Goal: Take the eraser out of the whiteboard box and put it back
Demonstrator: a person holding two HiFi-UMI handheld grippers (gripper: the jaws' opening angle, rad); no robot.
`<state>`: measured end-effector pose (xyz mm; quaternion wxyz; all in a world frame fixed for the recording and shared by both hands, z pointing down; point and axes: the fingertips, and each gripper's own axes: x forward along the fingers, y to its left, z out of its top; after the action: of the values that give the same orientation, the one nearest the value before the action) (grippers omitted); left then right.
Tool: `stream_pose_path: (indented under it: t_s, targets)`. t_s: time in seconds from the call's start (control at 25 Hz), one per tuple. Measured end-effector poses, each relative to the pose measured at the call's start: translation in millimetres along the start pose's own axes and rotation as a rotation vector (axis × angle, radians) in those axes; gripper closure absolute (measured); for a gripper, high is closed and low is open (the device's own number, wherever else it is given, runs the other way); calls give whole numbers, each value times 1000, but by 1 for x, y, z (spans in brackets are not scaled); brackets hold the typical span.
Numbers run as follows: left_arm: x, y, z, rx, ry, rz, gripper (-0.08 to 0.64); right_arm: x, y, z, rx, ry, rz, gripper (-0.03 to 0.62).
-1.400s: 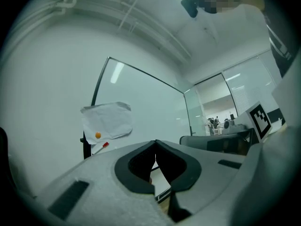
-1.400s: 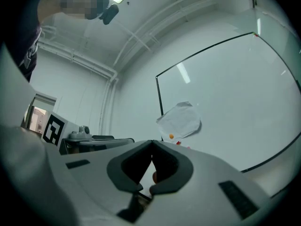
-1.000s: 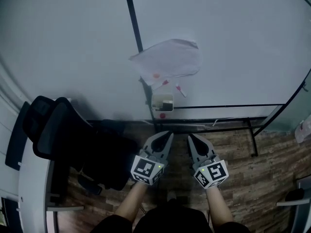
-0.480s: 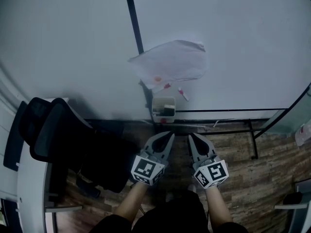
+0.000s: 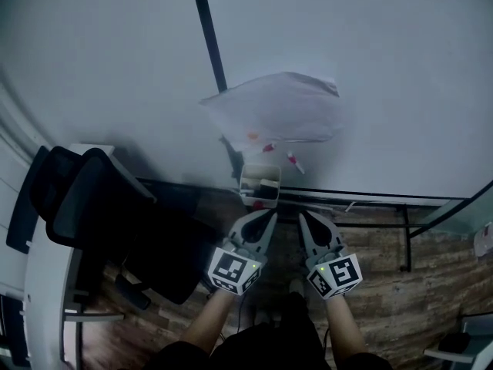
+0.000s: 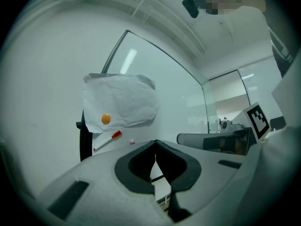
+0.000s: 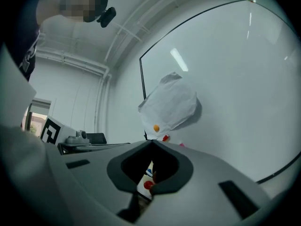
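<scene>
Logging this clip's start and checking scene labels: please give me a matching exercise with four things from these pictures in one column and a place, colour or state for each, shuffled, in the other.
Things:
1. sheet of paper
2. whiteboard box
3. office chair
4. left gripper

Descriptions:
a. jaws together, nothing between them
b. black, at the left of the head view
c. stuck on the whiteboard, above the box
d. white, low on the board, under the paper

Pairs: 1-c; 2-d; 3-b; 4-a
</scene>
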<state>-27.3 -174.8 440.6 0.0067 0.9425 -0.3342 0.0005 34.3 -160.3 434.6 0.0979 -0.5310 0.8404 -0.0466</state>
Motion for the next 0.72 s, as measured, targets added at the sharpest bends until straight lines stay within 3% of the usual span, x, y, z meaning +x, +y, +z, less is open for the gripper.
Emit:
stream_pose_path:
  t_s: [0.36, 0.72]
  targets:
    - [46, 18, -10, 6, 34, 103, 554, 35, -41, -7, 46, 26, 110, 589]
    - [65, 28, 8, 24, 33, 222, 554, 57, -49, 4, 56, 52, 258, 589]
